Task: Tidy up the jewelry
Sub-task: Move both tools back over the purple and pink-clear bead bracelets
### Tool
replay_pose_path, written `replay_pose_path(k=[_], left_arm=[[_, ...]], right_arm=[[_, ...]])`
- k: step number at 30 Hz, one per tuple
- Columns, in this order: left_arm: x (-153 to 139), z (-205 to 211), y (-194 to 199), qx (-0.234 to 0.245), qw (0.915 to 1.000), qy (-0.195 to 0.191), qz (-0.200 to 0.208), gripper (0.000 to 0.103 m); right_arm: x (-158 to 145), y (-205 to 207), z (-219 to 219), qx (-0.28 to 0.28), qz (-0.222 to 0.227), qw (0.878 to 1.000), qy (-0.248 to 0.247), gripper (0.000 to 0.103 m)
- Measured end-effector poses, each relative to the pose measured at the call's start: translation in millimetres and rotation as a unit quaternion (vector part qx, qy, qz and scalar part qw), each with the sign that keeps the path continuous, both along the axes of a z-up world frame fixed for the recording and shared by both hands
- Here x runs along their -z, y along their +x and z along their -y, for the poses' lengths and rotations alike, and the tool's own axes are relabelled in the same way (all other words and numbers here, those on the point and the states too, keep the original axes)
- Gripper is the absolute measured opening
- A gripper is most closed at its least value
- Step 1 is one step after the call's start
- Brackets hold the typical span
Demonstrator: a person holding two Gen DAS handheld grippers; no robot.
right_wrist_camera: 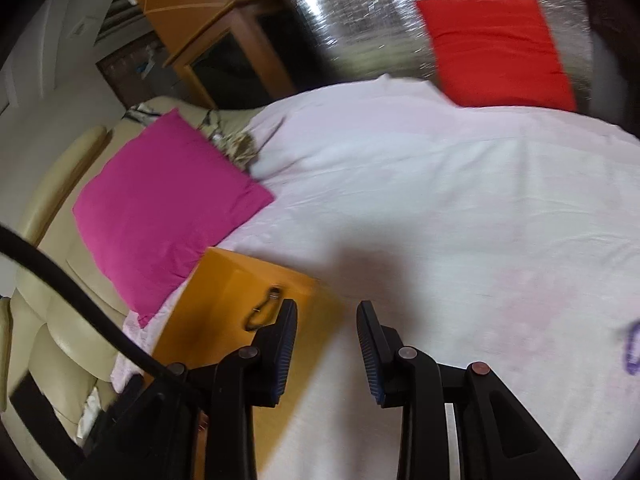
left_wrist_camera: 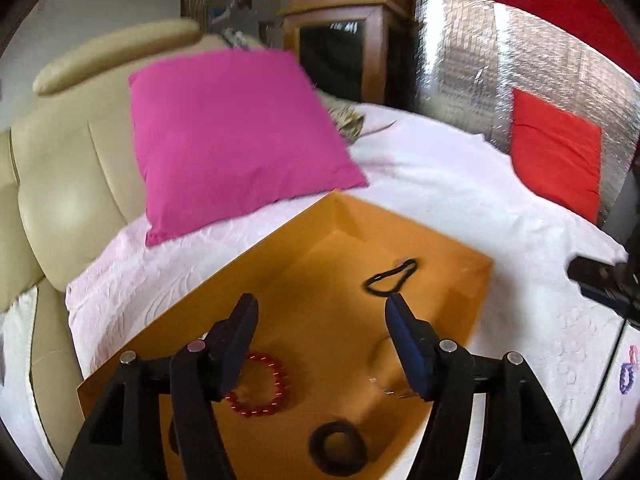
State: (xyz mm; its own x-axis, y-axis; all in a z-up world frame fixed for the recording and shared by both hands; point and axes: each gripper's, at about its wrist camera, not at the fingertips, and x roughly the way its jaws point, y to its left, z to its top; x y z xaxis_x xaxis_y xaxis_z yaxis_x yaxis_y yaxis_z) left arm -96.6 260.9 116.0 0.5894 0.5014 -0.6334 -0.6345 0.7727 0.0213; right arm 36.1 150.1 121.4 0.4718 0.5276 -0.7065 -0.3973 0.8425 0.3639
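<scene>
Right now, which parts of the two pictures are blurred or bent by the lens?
Left wrist view: orange box edges bow, far black band smeared, red bracelet fairly sharp. Right wrist view: red cushion and purple beads streaked, white cover soft, dark shadow beside the box.

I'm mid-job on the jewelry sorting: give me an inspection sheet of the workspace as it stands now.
Surface: white bedspread, with an orange box on it.
Job's things: in the box, a red bead bracelet, a thick black hair tie, a thin black elastic loop and a thin metal piece, too blurred to name. A purple bead bracelet lies on the bedspread outside the box.
Clutter: nothing seen.
Grippers: left gripper open above the box, empty; right gripper open over the box edge, empty.
Cables: black cable at the right gripper.
Surroundings: pink cushion, red cushion, beige headboard, wooden cabinet.
</scene>
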Motion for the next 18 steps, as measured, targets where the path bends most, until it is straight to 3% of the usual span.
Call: replay_pose_path(k=[7, 14, 18], left_arm=[[-9, 64, 14, 0.060, 0.9961, 0.062, 0.012, 0.072], [-5, 125, 33, 0.139, 0.9831, 0.119, 0.004, 0.073], [0, 146, 41, 0.161, 0.9780, 0.133, -0.005, 0.073]], right_arm=[[-5, -19, 112, 0.056, 0.008, 0.998, -0.005, 0.033], [0, -32, 222, 0.140, 0.027, 0.990, -0.010, 0.035], [15, -33, 271, 0.190, 0.019, 0.981, 0.016, 0.039]])
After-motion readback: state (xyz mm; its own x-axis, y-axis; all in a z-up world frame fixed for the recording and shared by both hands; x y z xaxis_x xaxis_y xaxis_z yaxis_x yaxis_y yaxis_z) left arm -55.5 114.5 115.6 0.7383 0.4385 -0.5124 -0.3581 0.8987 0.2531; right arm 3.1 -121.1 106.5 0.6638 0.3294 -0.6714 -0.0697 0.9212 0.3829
